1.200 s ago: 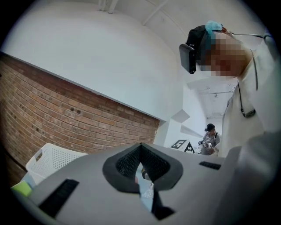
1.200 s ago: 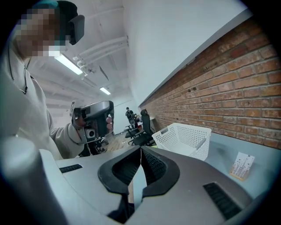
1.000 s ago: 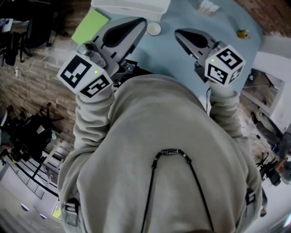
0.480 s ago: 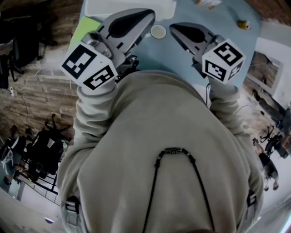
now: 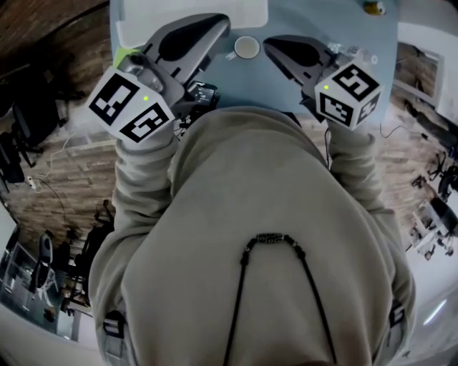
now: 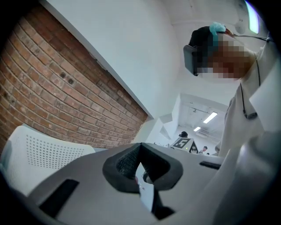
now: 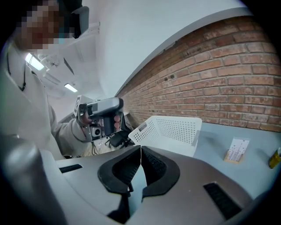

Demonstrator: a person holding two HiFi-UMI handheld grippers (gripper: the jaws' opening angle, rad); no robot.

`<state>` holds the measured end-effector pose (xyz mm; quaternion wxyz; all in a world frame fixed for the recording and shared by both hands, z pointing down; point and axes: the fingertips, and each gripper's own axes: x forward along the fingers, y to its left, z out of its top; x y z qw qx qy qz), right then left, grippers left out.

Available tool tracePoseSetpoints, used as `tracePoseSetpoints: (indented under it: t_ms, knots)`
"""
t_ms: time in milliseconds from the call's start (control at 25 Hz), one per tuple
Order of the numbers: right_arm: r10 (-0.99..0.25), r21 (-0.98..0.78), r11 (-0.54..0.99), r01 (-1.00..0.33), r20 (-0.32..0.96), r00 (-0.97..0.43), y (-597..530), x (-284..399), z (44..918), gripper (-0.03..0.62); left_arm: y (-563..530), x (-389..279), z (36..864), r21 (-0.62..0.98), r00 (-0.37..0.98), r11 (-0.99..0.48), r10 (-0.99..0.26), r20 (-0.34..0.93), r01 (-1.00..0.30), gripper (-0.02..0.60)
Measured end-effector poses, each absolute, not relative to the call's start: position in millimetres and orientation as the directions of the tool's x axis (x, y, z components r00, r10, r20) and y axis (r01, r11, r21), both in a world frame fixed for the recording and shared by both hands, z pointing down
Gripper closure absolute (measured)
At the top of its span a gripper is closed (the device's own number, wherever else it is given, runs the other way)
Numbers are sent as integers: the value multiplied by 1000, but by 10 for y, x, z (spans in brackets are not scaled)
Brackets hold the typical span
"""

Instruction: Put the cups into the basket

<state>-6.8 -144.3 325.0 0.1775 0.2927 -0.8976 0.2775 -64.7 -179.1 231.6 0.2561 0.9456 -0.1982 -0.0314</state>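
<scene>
1. The left gripper (image 6: 140,147) has its jaws shut tip to tip, with nothing between them.
2. The right gripper (image 7: 140,148) is likewise closed and empty.
3. One cup (image 5: 247,47) stands on the blue table (image 5: 358,43). In the head view it sits between the two gripper noses, near both and held by neither.
4. The white perforated basket (image 5: 243,11) lies at the table's far side, just beyond the cup. The left gripper's nose overlaps its near edge in the head view.
5. From the right gripper view the basket is ahead of the jaws, with the left gripper to its left.
</scene>
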Motion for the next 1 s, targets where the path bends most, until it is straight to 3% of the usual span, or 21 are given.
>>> tracePoseSetpoints:
  t_ms: [360,720,1000]
  knots:
    - [-454,-410,616,-673,513,-729,-1386,53,3381,580,-1774,-489,2459,489,945,-815,-318,74,-312,583]
    - [-377,-411,679,-608,515,-769,-1421,22,3513,580,-1724,-492,2524,511,916,-769,-388,105,-385,583]
    - [-343,-327,720,-612,599,-724,-1507,30,3839,579,-1820,-666,2732,517,885,-729,-443,145,-449,583]
